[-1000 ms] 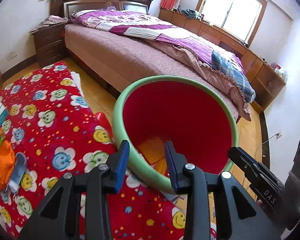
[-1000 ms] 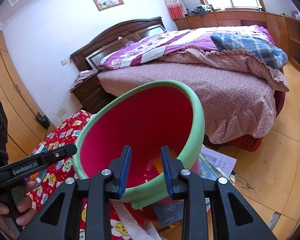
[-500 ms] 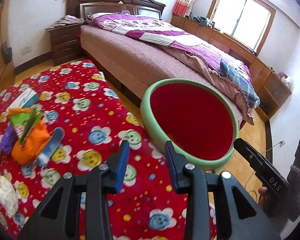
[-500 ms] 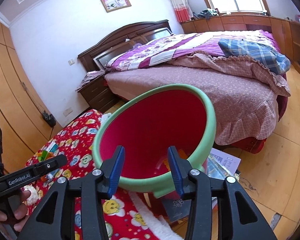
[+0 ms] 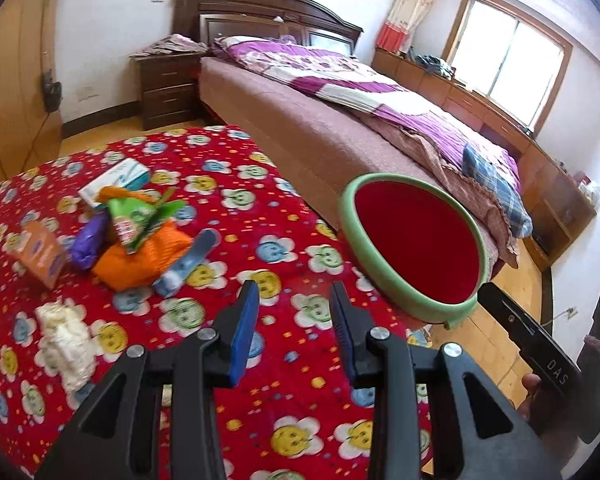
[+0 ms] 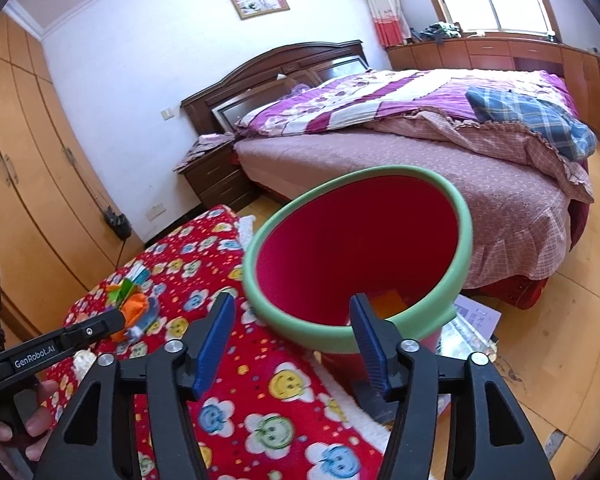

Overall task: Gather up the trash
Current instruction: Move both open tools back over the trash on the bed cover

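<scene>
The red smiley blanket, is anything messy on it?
Yes. On the red smiley-flower blanket lies a heap of trash: an orange bag, green wrapper, purple wrapper, small boxes and crumpled white tissue, outside the green-rimmed red bin.

Both grippers are matte black frames with silver screws and ribbed blue pads: left gripper (image 5: 294, 316), right gripper (image 6: 292, 332). White lettering reads "GenRobot.AI" and "DAS"; bare fingers (image 6: 36, 426) show at eight o'clock.
</scene>
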Demonstrator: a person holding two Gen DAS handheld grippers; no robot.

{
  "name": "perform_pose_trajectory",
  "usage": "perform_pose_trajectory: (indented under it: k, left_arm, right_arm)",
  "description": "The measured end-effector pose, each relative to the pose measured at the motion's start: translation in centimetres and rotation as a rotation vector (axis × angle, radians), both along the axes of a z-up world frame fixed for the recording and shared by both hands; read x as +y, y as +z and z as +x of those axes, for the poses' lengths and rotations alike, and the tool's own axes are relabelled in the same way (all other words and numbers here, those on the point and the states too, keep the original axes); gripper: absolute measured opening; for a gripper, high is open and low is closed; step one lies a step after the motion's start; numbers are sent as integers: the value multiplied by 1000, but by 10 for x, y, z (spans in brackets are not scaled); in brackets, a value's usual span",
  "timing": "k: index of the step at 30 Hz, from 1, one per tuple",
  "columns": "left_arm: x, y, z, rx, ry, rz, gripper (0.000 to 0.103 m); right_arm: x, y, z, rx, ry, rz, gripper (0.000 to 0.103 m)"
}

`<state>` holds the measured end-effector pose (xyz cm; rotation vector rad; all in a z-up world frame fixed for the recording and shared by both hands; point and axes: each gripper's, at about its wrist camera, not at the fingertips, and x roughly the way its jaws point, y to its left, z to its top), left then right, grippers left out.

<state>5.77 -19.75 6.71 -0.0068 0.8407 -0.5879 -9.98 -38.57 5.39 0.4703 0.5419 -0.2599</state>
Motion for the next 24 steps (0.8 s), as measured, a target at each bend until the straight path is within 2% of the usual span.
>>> perform_pose_trajectory:
  k: [14, 24]
  left_arm:
    - [71, -2, -2, 0, 149, -15, 36]
    - [119, -20, 11, 24, 284, 15, 38]
  right_arm:
    - [43, 0, 8, 11, 88, -13, 63]
    - [60, -14, 17, 46, 123, -10, 63]
